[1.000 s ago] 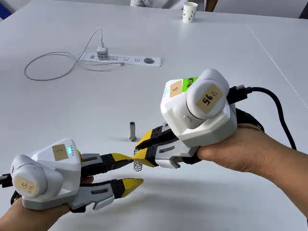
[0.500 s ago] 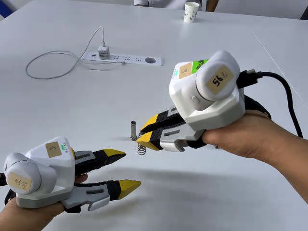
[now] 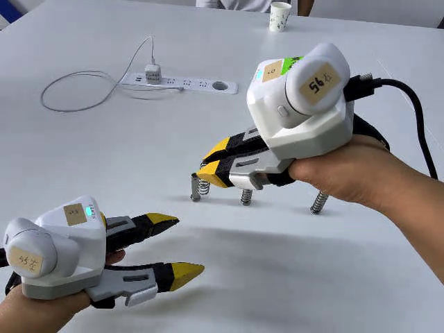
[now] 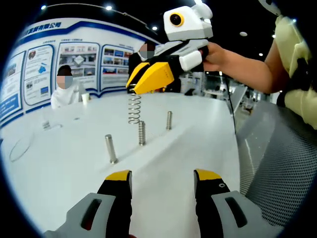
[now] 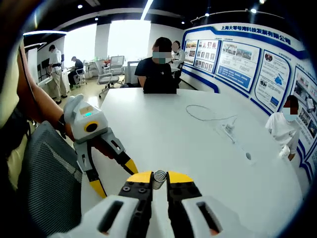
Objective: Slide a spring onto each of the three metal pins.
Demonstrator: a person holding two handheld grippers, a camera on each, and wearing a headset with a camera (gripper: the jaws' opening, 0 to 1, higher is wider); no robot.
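Three metal pins stand in a row on the white table. The left pin is bare. The middle pin and the right pin each wear a spring. My right gripper is shut on another spring, which hangs from its tips just right of the bare pin. Low at the left, my left gripper is open and holds nothing, well short of the pins.
A white power strip with a charger and looped cable lies at the back left. A paper cup stands at the far edge. A black cable trails off the right gripper. People sit beyond the table.
The right gripper has lifted up and to the right with the spring, away from the left gripper, uncovering the two sprung pins. The left gripper has drawn back to the left.
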